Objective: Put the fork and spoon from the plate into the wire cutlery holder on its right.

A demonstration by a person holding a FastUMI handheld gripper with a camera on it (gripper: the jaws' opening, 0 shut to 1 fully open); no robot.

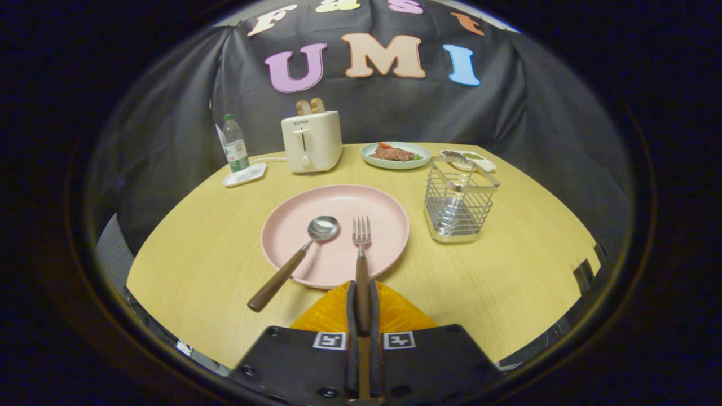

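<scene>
**Fork handle clamped between the fingers**

The gripper (361,307) has both fingers pressed on the fork's (361,254) wooden handle; its tines lie on the pink plate (338,197) at 12 o'clock. The spoon (299,256) rests at 11 o'clock, handle overhanging onto the desk (496,282). The wire cutlery holder (458,200) stands at 1 o'clock, beside the plate.
</scene>
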